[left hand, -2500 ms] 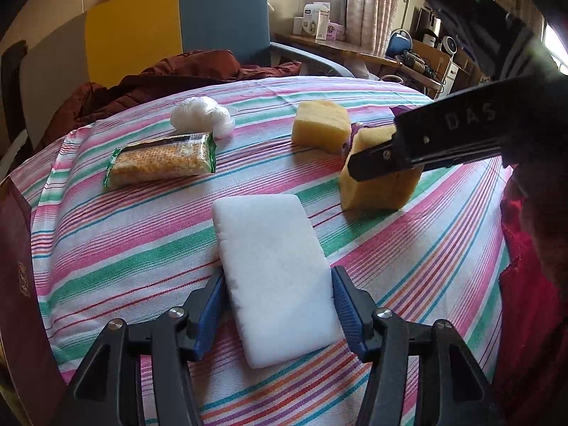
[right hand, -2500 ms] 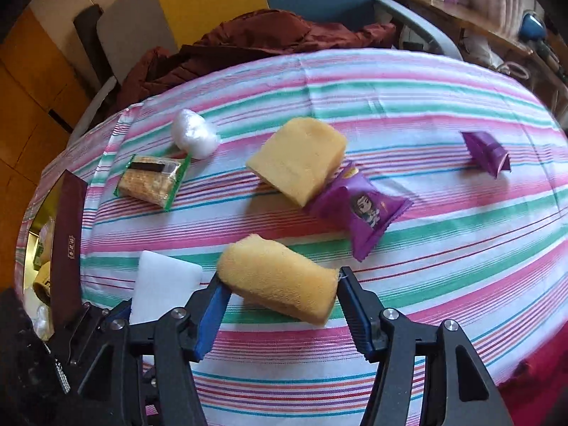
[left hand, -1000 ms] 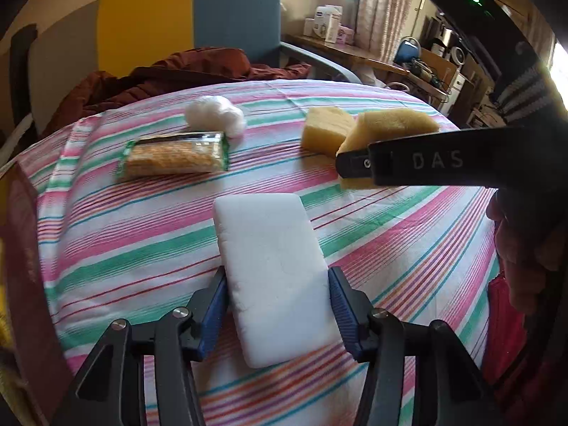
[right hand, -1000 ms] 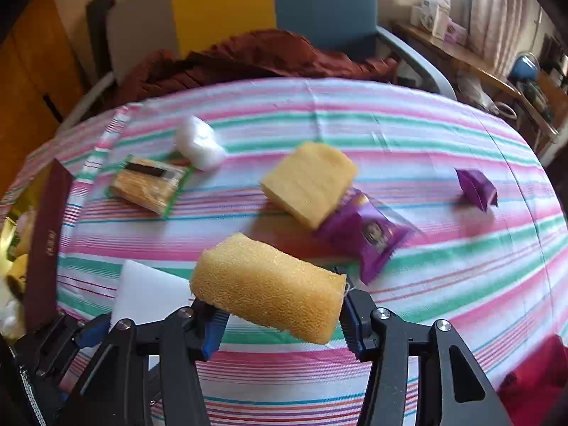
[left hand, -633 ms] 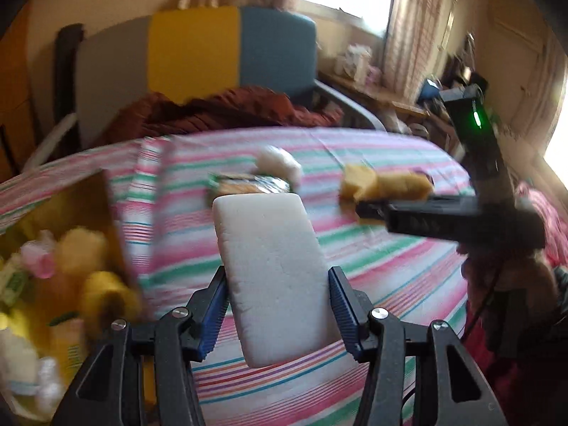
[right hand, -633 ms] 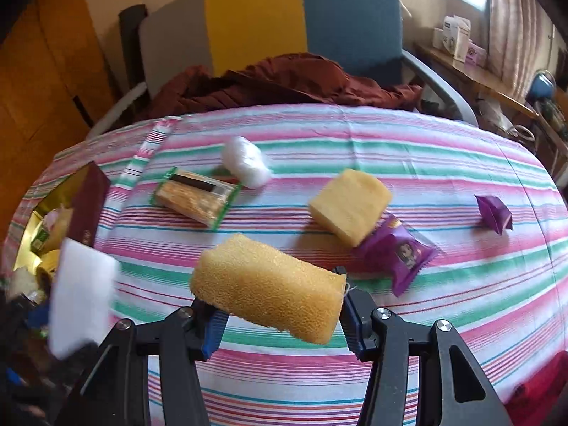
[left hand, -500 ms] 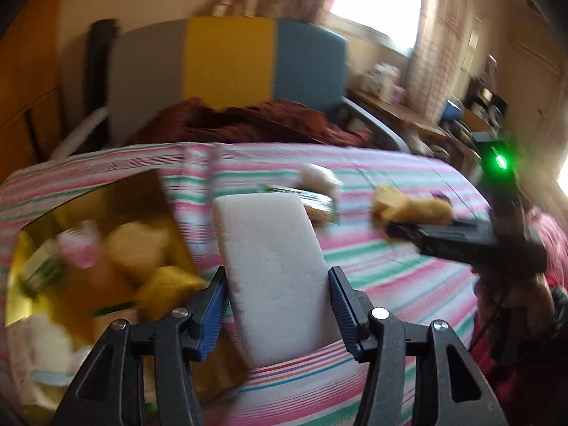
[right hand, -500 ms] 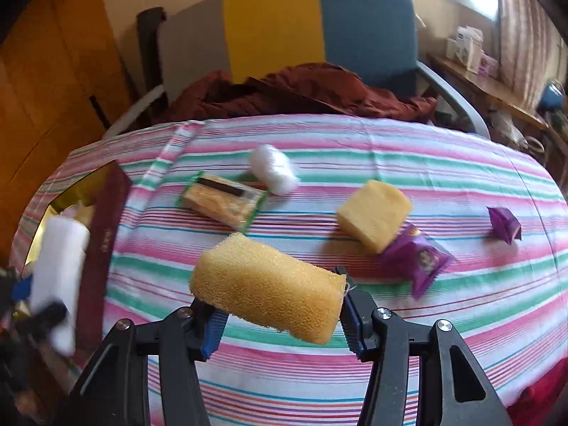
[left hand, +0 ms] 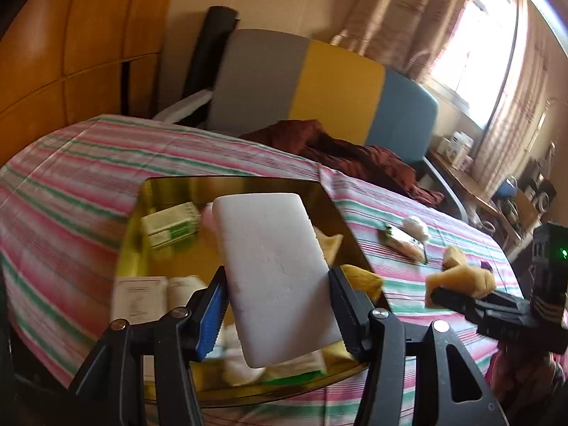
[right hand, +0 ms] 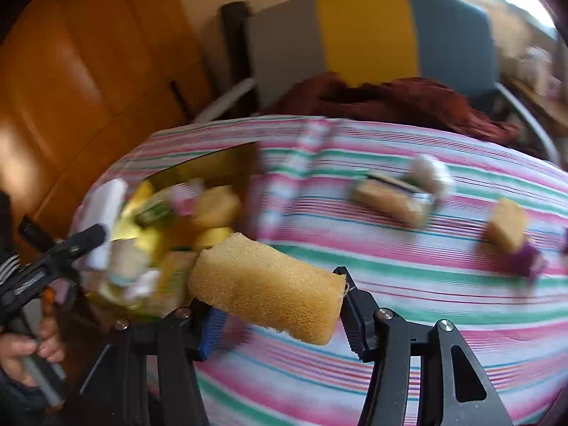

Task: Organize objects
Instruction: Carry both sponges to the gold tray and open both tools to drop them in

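A: Left gripper (left hand: 277,305)?
B: Jaws clamped on the white foam block (left hand: 275,269), held in the air over the gold box (left hand: 326,198). Block tilts away from the camera, its far end over the box middle.

A: What's in the box?
B: Green-white carton (left hand: 170,225) at far left, white packet (left hand: 140,300) near left, yellow sponges (left hand: 360,278) on the right side, more white bits at the near edge. Blurry, can't name the rest.

A: Right gripper (right hand: 277,309)?
B: Jaws gripping the yellow sponge (right hand: 266,285) crosswise, lifted off the desk (right hand: 443,284), just right of the box's near-right corner (right hand: 216,161).

A: Still on the desk?
B: Striped cloth. Snack pack (right hand: 390,195) with a white wad (right hand: 431,174) touching its far right end, mid-desk. Further right, 1 yellow sponge block (right hand: 507,225) with a purple wrapper (right hand: 527,261) just near it. All well apart from the box.

A: Background?
B: Grey-yellow-blue chair (left hand: 326,88) at the far side, maroon cloth (left hand: 340,152) bunched on its seat against the desk edge.
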### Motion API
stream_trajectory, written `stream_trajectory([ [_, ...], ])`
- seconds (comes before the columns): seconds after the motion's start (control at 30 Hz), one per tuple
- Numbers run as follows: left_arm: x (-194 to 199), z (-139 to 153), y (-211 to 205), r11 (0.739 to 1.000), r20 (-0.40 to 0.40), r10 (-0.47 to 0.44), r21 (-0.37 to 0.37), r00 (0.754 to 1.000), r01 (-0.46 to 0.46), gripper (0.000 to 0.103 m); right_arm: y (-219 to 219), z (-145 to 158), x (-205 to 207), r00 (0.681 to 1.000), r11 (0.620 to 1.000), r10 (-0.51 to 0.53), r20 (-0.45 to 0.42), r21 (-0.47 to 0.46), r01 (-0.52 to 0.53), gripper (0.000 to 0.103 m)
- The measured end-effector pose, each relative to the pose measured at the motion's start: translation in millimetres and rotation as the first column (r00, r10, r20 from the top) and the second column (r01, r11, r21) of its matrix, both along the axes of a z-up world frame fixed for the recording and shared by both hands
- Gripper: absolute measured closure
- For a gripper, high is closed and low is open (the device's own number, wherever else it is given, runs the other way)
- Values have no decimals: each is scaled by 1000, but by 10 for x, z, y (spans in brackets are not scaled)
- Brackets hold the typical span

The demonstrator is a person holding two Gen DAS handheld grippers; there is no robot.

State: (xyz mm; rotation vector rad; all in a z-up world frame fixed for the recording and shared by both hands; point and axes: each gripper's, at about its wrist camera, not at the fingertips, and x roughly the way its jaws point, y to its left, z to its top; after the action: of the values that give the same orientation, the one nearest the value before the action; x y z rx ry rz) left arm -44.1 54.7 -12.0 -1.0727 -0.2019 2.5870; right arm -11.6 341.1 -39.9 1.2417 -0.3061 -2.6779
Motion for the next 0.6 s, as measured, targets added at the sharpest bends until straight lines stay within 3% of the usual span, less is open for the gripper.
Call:
stream_trajectory([
  [0.23,4,43,-288,998,-17,57,27,998,-56,47,-569,63,-69,994,994,107,-7,-26,-107,46],
  [0.4,102,62,-357,999,-33,48,20,998,-48,47,-795,15,-220,989,987,149,22,-67,-147,45],
  [0.6,197,-62,-401,999,5,6,33,1000,-7,47,-978,-56,-281,977,978,204,59,-59,-201,43],
])
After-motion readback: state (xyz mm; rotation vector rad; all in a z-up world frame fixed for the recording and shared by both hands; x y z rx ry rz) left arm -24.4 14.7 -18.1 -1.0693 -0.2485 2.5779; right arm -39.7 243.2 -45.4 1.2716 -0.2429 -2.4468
